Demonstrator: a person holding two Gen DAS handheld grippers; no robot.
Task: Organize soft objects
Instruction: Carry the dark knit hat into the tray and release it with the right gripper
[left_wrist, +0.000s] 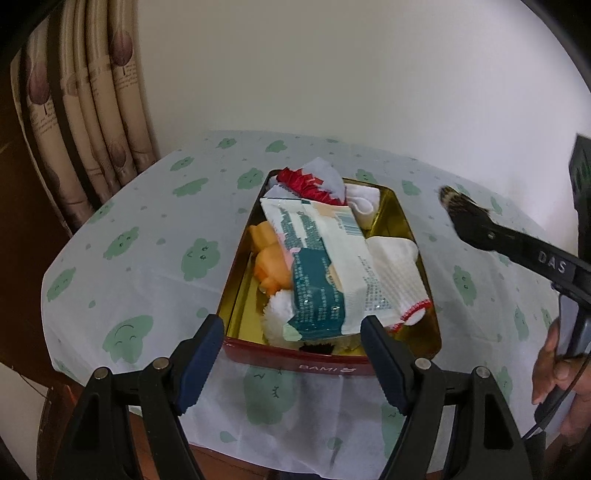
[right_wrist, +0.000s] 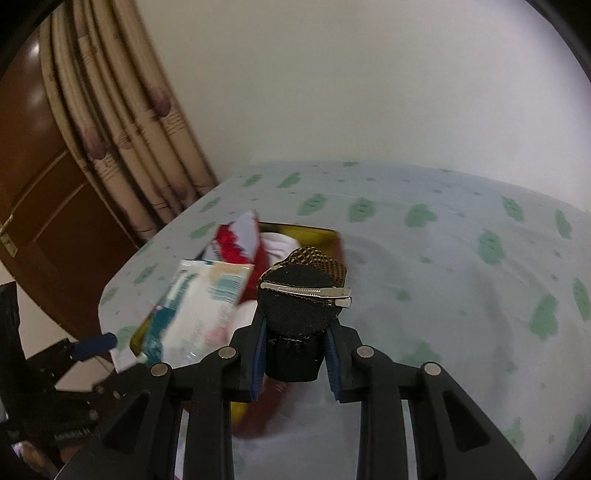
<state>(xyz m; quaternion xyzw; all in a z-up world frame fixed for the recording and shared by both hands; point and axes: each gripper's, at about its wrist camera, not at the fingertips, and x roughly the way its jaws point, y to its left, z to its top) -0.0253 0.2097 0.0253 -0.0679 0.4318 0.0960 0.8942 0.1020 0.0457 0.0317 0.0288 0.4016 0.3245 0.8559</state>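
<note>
A red tin with a gold inside (left_wrist: 406, 229) sits on the table and holds soft things: a tissue pack (left_wrist: 325, 266), white socks (left_wrist: 399, 273), an orange plush (left_wrist: 267, 254), a red and white pouch (left_wrist: 314, 182) and a white fluffy item (left_wrist: 277, 314). My left gripper (left_wrist: 291, 332) is open at the tin's near edge, empty. My right gripper (right_wrist: 295, 332) is shut on a black hair clip piece with a metal clip and patterned fabric (right_wrist: 299, 295), held above the tin's right side (right_wrist: 295, 232). It shows in the left wrist view (left_wrist: 458, 206) too.
The table carries a white cloth with green prints (left_wrist: 147, 236). A curtain (left_wrist: 88, 96) and a brown door (right_wrist: 48, 206) stand at the left. A wall runs behind the table. A hand (left_wrist: 557, 373) holds the right gripper's handle.
</note>
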